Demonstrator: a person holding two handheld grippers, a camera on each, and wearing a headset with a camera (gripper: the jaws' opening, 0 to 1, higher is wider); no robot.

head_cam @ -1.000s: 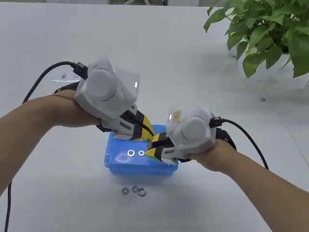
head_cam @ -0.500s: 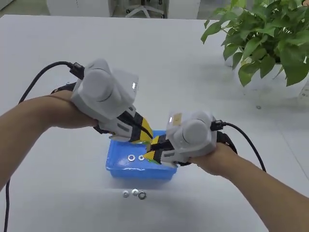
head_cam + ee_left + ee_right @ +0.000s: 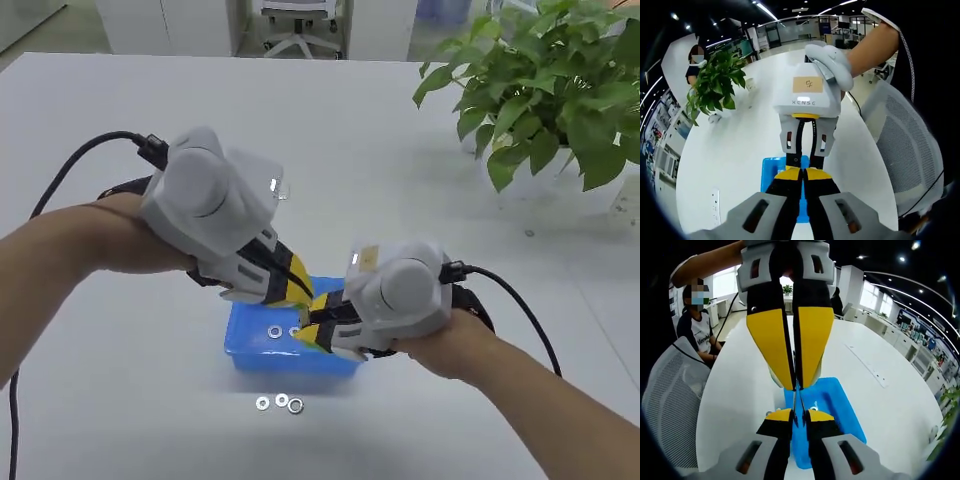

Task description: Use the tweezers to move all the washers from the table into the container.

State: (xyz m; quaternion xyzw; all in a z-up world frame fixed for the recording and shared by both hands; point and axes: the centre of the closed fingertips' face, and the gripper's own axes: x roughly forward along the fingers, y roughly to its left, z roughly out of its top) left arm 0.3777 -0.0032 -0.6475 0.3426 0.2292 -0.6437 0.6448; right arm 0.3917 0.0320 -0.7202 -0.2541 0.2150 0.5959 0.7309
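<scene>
The left gripper and the right gripper meet tip to tip just above the blue container, which sits on the white tabletop directly under them. In the right gripper view, the right gripper's jaws are pressed together on the tweezers, a thin metal strip that runs up to the tips of the left gripper's broad yellow pads. Those pads stand nearly together, with only a slim dark gap between them. I cannot tell whether they pinch the strip.

Two washers lie inside the container, close beside the right gripper's tips. Three more washers lie in a small cluster on the tabletop just in front of the container's near wall, apart from both grippers.

A leafy potted plant stands at the far right of the tabletop. A white power strip lies on the tabletop in the left gripper view. An office chair stands beyond the far edge, and a seated person appears at the side in an open office under ceiling lights.
</scene>
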